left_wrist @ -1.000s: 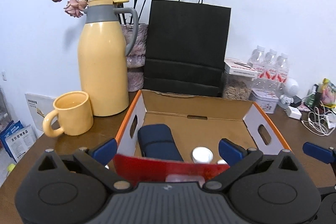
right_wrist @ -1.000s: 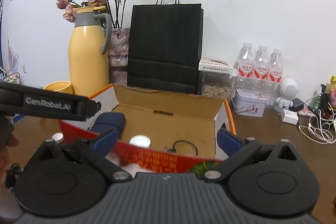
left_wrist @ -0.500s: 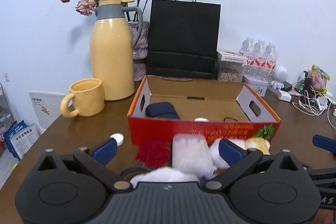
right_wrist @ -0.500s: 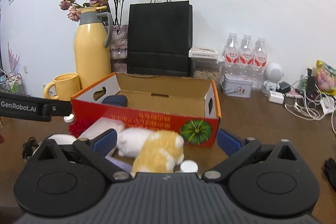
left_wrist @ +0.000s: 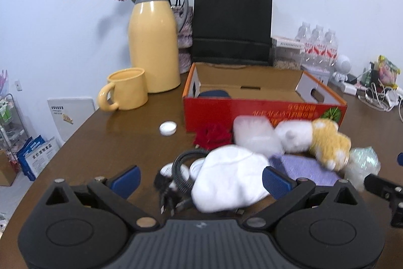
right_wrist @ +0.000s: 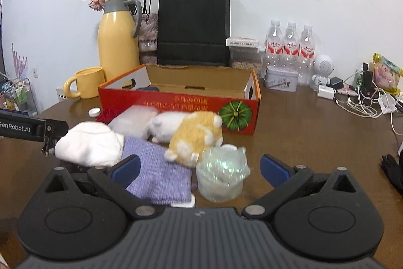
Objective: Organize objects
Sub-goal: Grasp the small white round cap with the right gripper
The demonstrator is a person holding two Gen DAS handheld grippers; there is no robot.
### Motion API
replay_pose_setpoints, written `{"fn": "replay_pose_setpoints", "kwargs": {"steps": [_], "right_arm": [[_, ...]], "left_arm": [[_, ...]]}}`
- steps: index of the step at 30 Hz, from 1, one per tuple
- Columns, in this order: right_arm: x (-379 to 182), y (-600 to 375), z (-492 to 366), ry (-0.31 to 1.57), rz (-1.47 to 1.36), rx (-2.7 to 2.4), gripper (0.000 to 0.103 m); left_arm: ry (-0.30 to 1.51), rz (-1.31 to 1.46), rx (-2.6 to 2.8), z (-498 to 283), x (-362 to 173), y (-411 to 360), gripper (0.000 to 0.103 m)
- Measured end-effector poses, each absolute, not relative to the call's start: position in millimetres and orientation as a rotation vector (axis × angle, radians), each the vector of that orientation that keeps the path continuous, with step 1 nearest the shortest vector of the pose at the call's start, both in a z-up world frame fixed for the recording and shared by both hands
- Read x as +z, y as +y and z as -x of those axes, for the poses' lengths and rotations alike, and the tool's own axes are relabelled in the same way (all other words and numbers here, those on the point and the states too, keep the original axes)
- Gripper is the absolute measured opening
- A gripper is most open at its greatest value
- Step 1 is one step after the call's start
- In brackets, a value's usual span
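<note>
Plush toy (right_wrist: 195,135) beside red box (right_wrist: 176,102), both grippers' fingers spread

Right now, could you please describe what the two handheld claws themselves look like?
Both look alike: the left claw and right claw each have a black body with two round discs, a grey ribbed centre panel, black linkage arms with silver pins, and blue ribbed pads. The left unit's side reads "GenRobot.AI" in white. No sleeves or cables are visible.

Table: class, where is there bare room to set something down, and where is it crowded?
Bare wood lies right of the red box, toward the cables, and between the mug and white cap. The pile around the plush toy is crowded.
</note>
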State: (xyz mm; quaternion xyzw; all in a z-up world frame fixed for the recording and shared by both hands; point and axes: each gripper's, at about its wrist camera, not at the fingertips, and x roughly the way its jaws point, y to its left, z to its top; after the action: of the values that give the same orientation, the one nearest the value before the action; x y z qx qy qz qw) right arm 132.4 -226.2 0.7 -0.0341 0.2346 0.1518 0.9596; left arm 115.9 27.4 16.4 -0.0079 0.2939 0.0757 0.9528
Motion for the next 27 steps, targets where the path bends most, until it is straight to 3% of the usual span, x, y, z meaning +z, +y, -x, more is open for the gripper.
{"fn": "replay_pose_setpoints", "kwargs": {"steps": [10,16,21,24,27], "right_arm": [[-25.6,-220.9,-122.1,0.551,0.114,0.317,0.102],[-39.1,-215.8,-137.0,0.618,0.143,0.347,0.076],[-43.4,-210.3,-149.9,0.635,0.133,0.382,0.062],[-43.7,-211.0,-151.5,0.638,0.117,0.413,0.029],[-43.3,-211.9,-150.8,0.635,0.111,0.414,0.028]], "left_arm": [[0.652,0.004,0.146,-101.2,-8.6,46.2,0.103],[0.688,-0.003,0.158,-102.7,-21.0,52.8,0.103],[0.687,0.008,0.154,-101.2,-24.4,58.7,0.103],[0.689,0.01,0.153,-101.5,-27.8,62.6,0.103],[0.694,0.014,0.156,-101.4,-31.0,66.8,0.103]]}}
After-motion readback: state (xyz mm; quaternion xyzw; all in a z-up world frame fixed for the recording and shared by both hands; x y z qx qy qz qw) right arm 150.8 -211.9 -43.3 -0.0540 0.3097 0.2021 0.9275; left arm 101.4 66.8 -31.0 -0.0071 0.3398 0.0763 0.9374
